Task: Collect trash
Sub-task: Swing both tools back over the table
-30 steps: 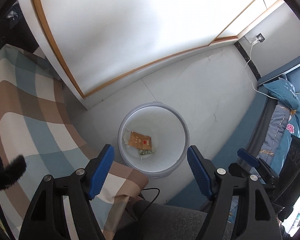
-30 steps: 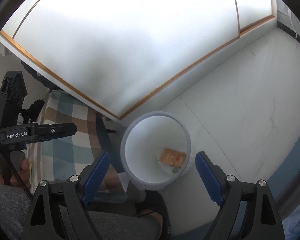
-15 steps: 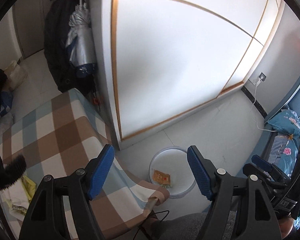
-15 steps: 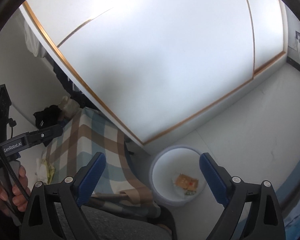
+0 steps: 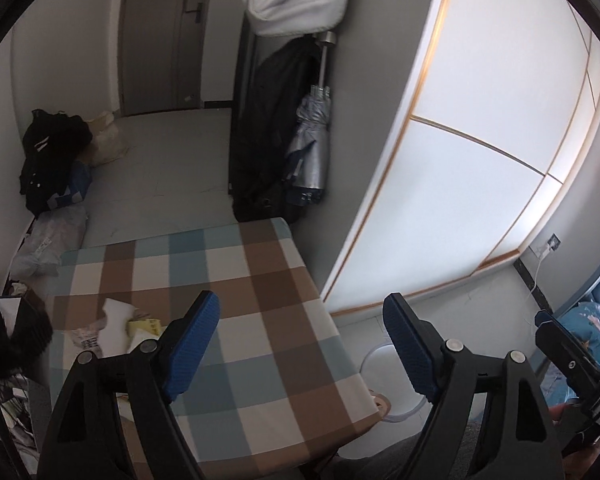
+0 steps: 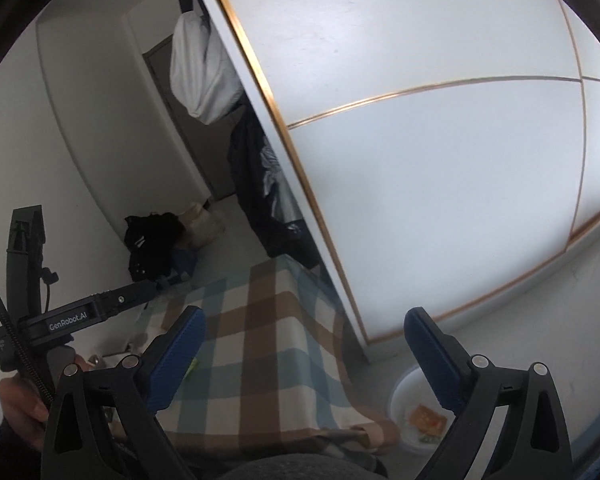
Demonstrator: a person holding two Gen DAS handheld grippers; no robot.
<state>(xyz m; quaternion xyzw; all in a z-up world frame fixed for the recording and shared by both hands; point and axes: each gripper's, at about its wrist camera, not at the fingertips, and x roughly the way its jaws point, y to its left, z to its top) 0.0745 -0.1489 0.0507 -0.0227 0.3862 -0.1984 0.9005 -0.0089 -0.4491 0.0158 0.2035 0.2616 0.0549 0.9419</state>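
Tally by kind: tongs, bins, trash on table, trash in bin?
Tongs: 2, left tongs and right tongs, both opening, nothing between them.
Bin: 1.
Trash on table: 3, white paper, yellow wrapper, printed wrapper.
Trash in bin: 2, orange wrapper, green scrap.
Total: 8.

A lived-in room of a home: a white wardrobe [image 5: 480, 152] with gold trim, a dark coat [image 5: 268, 128] and folded umbrella [image 5: 310, 148] hanging beside it. A checked cloth [image 5: 240, 300] covers the counter, and patterned bedding [image 5: 590, 316] lies at the right edge.
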